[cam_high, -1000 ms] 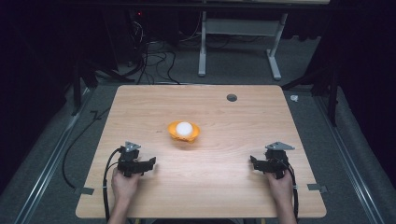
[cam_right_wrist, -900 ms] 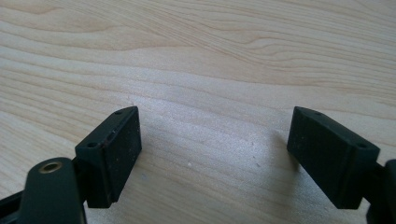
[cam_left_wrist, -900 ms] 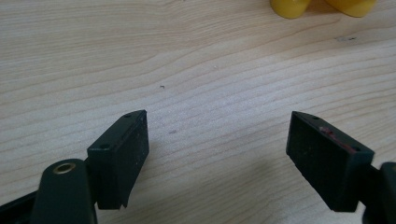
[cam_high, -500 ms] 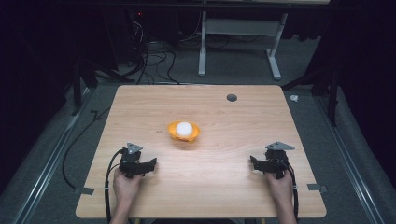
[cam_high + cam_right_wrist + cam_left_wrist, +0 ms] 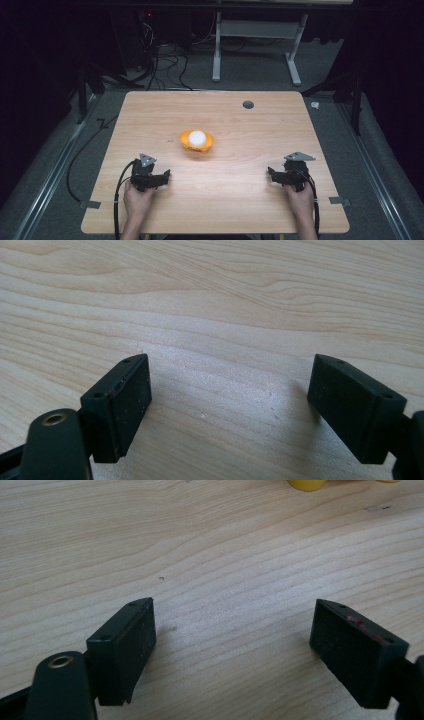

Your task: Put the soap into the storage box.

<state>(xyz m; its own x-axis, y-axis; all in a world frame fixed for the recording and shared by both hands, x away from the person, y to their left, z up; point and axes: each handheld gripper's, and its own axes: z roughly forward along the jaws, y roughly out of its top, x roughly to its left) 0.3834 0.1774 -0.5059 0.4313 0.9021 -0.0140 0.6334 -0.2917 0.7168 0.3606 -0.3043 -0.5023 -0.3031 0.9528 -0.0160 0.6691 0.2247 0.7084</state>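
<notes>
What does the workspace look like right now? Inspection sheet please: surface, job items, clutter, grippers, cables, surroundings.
Surface: wooden table, light grain, with a round dark hole near the far edge.
Job's things: orange bowl at mid-table with a white ball in it, touched by neither gripper.
Clutter: nothing seen on the tabletop.
Grippers: left gripper near the front left, jaws apart and just opening, nothing between them; right gripper near the front right, jaws apart over bare wood.
Cables: black cable trailing from the left gripper; loose cables on the floor behind the table.
Surroundings: dark room, grey floor, white frame legs beyond the table.
</notes>
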